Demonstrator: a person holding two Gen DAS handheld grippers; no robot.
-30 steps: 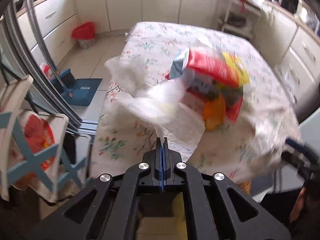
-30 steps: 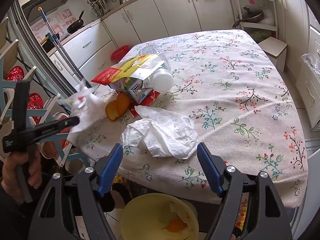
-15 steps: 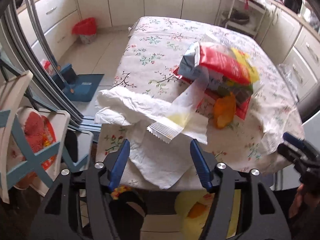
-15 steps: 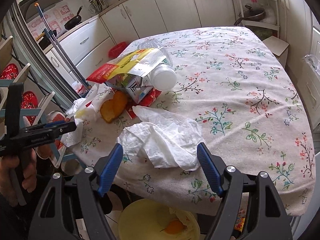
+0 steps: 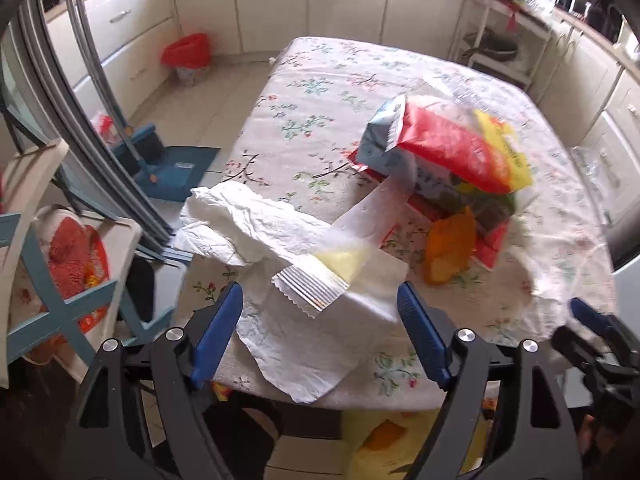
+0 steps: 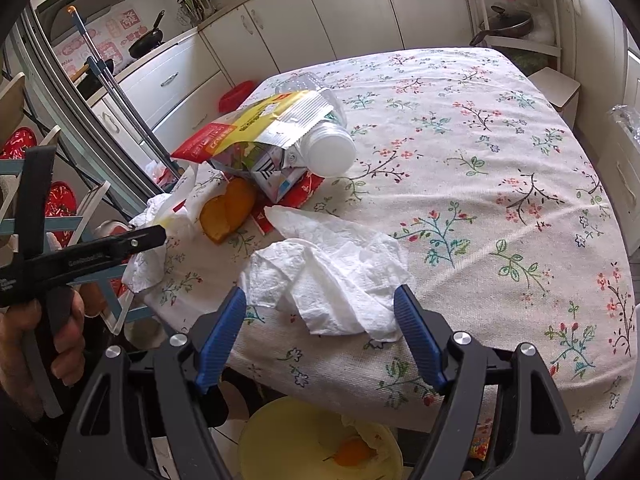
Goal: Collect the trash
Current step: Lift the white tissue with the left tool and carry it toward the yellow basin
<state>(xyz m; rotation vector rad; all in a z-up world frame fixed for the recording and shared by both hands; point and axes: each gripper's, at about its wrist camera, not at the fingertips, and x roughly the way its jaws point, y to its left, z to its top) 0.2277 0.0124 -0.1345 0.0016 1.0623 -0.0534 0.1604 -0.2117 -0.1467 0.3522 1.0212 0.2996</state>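
My left gripper is open at the table's near edge, with a crumpled white paper towel and a clear wrapper lying between and beyond its fingers. My right gripper is open, its fingers on either side of another white paper towel at the table edge. Further on lie a red-yellow snack bag, a carton, an orange peel and a clear bottle with a white cap. A yellow bin with trash sits below the table edge.
The table has a floral cloth. A chair with a red cushion stands at the left. A blue dustpan and a red-lined bin are on the floor. Kitchen cabinets line the back.
My left gripper opened and let go of the paper towel and wrapper, which dropped onto the table's near edge. The right gripper moved slightly closer to its paper towel.
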